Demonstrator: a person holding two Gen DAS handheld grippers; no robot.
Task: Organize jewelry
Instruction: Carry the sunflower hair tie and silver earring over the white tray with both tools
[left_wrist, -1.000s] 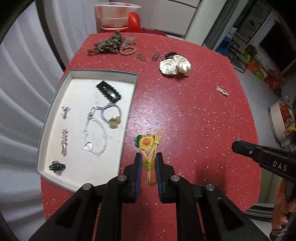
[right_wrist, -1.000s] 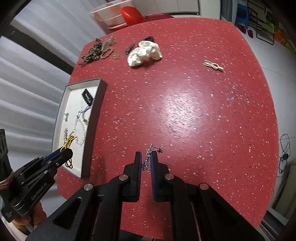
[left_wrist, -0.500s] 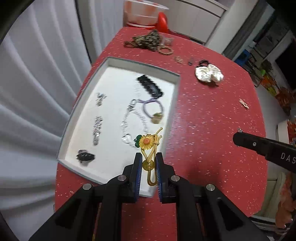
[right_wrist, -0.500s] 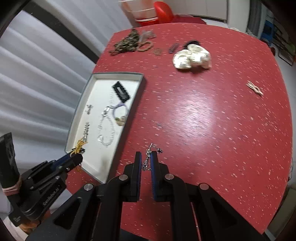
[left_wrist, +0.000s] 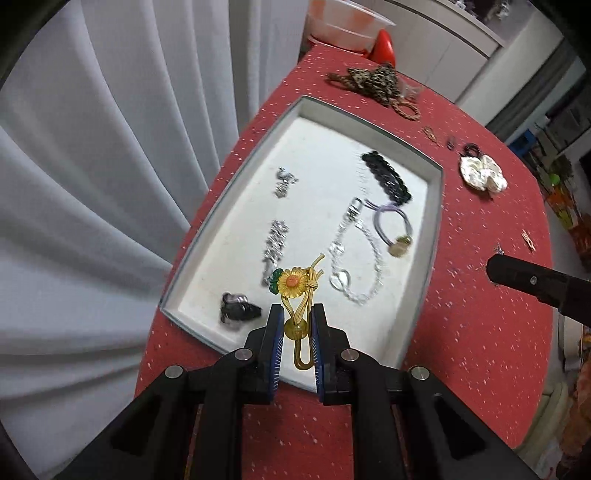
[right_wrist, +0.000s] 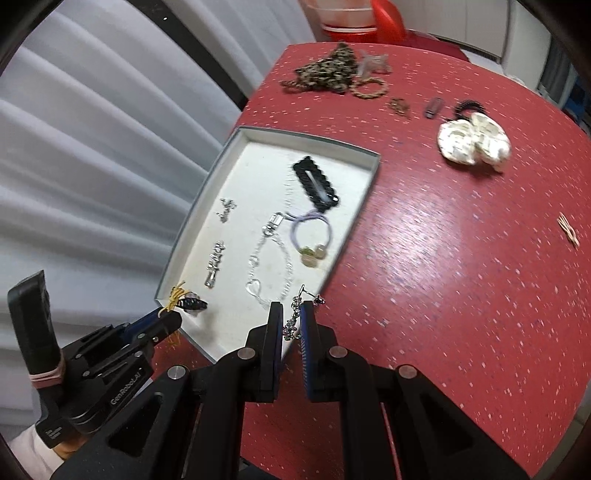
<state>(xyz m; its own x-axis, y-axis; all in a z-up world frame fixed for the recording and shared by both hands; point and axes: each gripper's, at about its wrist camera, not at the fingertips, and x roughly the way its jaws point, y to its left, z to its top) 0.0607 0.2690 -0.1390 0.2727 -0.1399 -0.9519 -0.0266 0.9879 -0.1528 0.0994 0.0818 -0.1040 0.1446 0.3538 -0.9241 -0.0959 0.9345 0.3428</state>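
My left gripper (left_wrist: 296, 325) is shut on a yellow sunflower hair tie (left_wrist: 295, 291) and holds it above the near end of the white jewelry tray (left_wrist: 236, 195). My right gripper (right_wrist: 290, 319) is shut on a small silver earring (right_wrist: 295, 317), over the tray's near right rim (right_wrist: 364, 206). The tray holds a black hair clip (left_wrist: 386, 177), a purple hair tie (left_wrist: 393, 225), a silver bracelet (left_wrist: 354, 266), silver clips (left_wrist: 275, 243) and a dark brooch (left_wrist: 238, 312). The left gripper (right_wrist: 168, 317) also shows in the right wrist view.
On the red table (right_wrist: 461, 277) lie a cream scrunchie (right_wrist: 474, 142), a leopard-print hair band pile (right_wrist: 328, 72), a small gold clip (right_wrist: 569, 229) and small dark pieces (right_wrist: 432, 107). A plastic tub (left_wrist: 347, 24) stands at the far edge. Grey curtains hang left.
Both grippers have moved left towards the tray. The left one now holds the sunflower tie over the tray's near end; the right one carries the earring to the tray's rim.
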